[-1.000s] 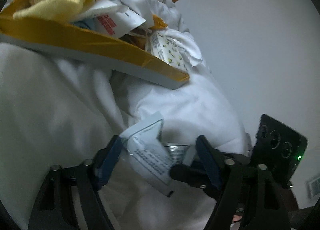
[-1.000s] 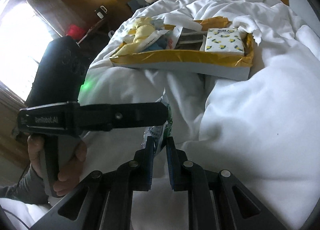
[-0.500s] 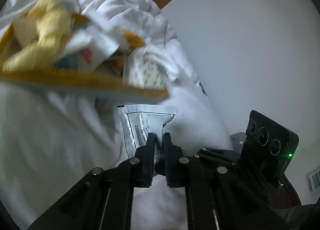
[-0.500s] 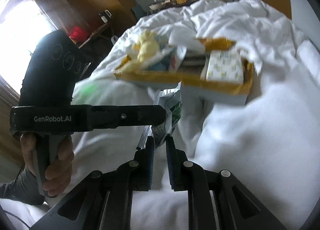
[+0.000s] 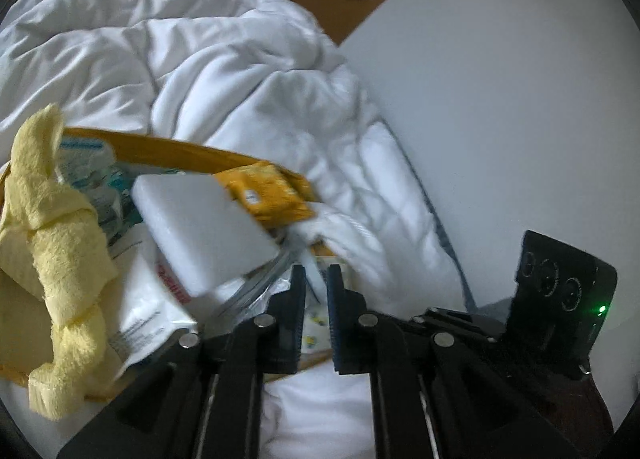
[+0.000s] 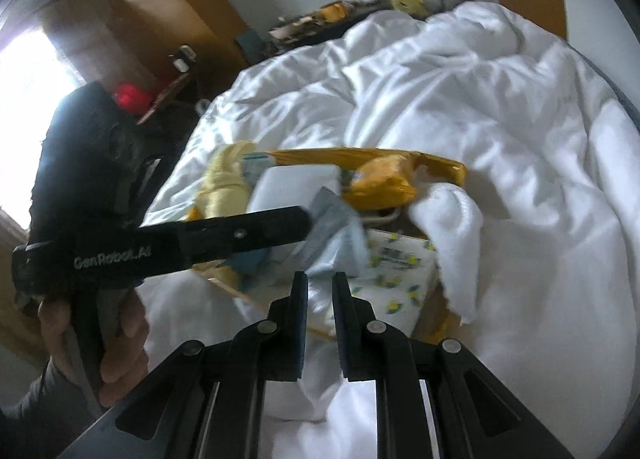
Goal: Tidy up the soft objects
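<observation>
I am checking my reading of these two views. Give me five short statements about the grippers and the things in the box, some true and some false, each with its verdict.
1. The left gripper is shut on a packet. True.
2. The towel is blue. False: it is yellow.
3. A lemon-print tissue pack lies in the box. True.
4. The box stands on a bare wooden table. False: it rests on a white duvet.
5. The right gripper is wide open. False: its jaws stand almost together.
</observation>
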Available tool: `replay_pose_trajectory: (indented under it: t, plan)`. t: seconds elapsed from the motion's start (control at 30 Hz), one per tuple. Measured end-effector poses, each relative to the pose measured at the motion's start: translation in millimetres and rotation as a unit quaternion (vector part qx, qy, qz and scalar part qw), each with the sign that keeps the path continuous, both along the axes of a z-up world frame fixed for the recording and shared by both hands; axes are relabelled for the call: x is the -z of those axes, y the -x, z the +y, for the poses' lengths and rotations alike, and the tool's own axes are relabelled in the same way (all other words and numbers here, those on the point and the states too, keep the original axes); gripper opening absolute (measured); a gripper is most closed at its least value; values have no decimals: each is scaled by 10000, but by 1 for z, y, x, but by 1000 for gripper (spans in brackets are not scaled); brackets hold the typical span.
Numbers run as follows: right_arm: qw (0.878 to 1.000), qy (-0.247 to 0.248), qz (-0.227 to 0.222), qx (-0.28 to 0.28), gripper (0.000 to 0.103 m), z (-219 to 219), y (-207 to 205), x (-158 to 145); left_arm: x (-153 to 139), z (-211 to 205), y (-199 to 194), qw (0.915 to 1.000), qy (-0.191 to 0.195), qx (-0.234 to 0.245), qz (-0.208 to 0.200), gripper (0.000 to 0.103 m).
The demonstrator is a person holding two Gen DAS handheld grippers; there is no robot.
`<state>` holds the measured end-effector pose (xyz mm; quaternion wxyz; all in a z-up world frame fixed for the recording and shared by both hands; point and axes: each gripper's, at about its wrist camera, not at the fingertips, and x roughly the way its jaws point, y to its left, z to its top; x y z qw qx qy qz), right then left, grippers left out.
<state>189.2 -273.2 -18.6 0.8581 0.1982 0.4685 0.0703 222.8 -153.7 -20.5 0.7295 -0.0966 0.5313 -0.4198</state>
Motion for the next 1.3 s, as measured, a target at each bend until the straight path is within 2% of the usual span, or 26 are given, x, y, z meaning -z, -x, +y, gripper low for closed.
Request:
replay_pose_trajectory:
  t: [0.03, 0.07, 0.1, 0.13, 0.17, 0.2, 0.27, 0.3, 0.33, 0.43, 0.53, 0.6, 0.67, 0.77, 0.8, 0.9, 1.0, 1.13, 1.3]
  plan:
    - [10000, -12, 0, 68, 13, -1, 2, 1, 1, 2, 2, 10000, -38, -29, -56, 11]
    - [9999, -75, -65, 100, 13, -1, 7, 1, 0, 7, 7, 9998, -79, -52, -151, 21]
    - [9997, -108, -153, 148, 14, -2, 12, -2, -4, 12, 12, 9995, -86, -89, -294, 42]
    - [9995, -105, -211, 209, 15, -2, 17, -4, -11, 19, 20, 9984, -76, -153, -544, 56]
    - [9991, -89, -297, 285, 20, -2, 26, -7, -16, 23, 24, 9972, -90, -225, -703, 74]
    - [9986, -95, -394, 353, 25, -2, 34, -10, -25, 33, 33, 9936, -135, -407, -1047, 77]
    - [9967, -101, -562, 585, 60, -2, 53, -12, -36, 48, 46, 9864, -262, -629, -1495, 81]
    - [9957, -54, -608, 702, 67, -1, 63, -12, -41, 60, 57, 9800, -364, -857, -1757, 88]
    - [9951, 16, -620, 770, 68, 2, 70, -11, -43, 68, 65, 9752, -441, -1058, -1894, 90]
    - [9957, 142, -500, 771, 68, 15, 91, -3, -38, 96, 99, 9591, -759, -1712, -2124, 92]
    - [9971, 323, -427, 539, 68, 35, 105, 2, -24, 115, 124, 9530, -1094, -1962, -2032, 92]
    - [9966, 518, -446, 455, 68, 43, 108, -2, -19, 121, 131, 9516, -1337, -1985, -1927, 92]
    - [9969, 474, -468, 430, 68, 45, 107, -4, -16, 123, 133, 9494, -1550, -1940, -1922, 92]
    - [9968, 492, -432, 465, 68, 44, 109, -4, -18, 117, 137, 9382, -1846, -1898, -2228, 92]
    - [9966, 535, -393, 497, 68, 43, 109, -3, -20, 111, 139, 9289, -2074, -1880, -2425, 92]
    - [9957, 623, -330, 595, 68, 42, 109, 0, -21, 103, 150, 9216, -2202, -1746, -2676, 92]
    - [9951, 704, -329, 619, 68, 44, 110, 2, -14, 100, 150, 9216, -2289, -1697, -2634, 92]
    - [9936, 912, -253, 608, 69, 48, 108, 9, 2, 100, 143, 9295, -2324, -1645, -2343, 92]
    - [9923, 1081, -235, 558, 71, 52, 107, 13, 12, 97, 143, 9267, -2474, -1608, -2327, 92]
